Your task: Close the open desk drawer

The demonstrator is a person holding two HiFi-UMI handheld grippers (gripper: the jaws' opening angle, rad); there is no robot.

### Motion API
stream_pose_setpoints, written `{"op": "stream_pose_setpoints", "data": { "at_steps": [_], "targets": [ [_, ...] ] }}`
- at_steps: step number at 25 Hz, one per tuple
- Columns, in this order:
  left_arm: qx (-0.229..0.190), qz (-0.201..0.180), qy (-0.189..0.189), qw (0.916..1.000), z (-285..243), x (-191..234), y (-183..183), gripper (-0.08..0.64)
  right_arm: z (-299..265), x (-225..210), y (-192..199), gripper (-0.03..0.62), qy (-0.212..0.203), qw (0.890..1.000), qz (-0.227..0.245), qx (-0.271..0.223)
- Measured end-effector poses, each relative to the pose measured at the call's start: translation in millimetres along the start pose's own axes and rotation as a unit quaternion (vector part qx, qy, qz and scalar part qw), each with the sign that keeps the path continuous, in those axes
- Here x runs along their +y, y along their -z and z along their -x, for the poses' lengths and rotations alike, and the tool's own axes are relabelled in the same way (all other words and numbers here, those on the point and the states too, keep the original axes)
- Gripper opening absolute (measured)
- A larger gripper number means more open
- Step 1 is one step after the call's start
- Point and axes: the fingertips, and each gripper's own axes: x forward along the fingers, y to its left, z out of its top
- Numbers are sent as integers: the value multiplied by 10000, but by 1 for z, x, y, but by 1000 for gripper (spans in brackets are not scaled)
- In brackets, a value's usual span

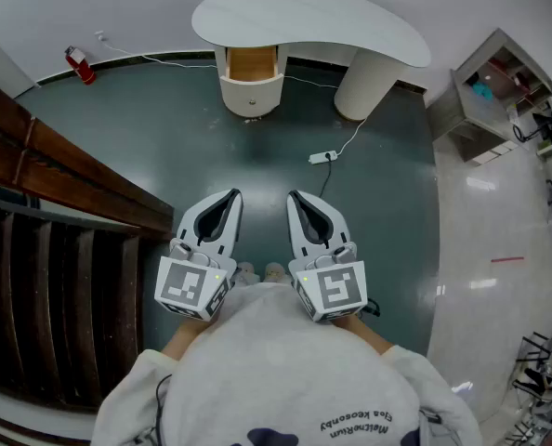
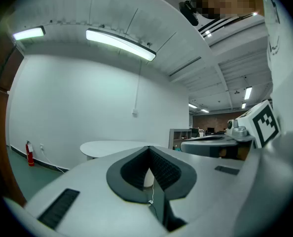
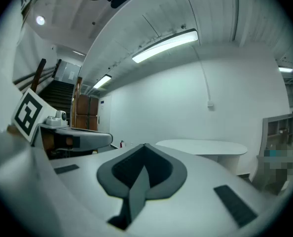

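A white curved desk (image 1: 304,17) stands far ahead against the wall. Its drawer (image 1: 252,63) is pulled out of the rounded left pedestal and shows a wooden inside. My left gripper (image 1: 232,196) and right gripper (image 1: 295,196) are held side by side close to my body, level and aimed towards the desk, well short of it. Both have their jaws together and hold nothing. The left gripper view shows its tips (image 2: 149,148) meeting in front of the distant desk (image 2: 112,147). In the right gripper view the tips (image 3: 144,146) are shut, with the desk (image 3: 205,146) to the right.
A white power strip (image 1: 323,157) with its cable lies on the dark green floor between me and the desk. A wooden stair railing (image 1: 62,175) runs along the left. A red fire extinguisher (image 1: 79,64) stands at the far left wall, and a shelf unit (image 1: 499,91) at the right.
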Motion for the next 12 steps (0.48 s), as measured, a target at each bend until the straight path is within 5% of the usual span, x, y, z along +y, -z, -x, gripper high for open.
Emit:
{"op": "stream_pose_setpoints", "data": {
  "at_steps": [12],
  "targets": [
    [-114,-77,127,9998,19,47,-2,3,-41,38,3,15,117,9995,285,97]
  ]
}}
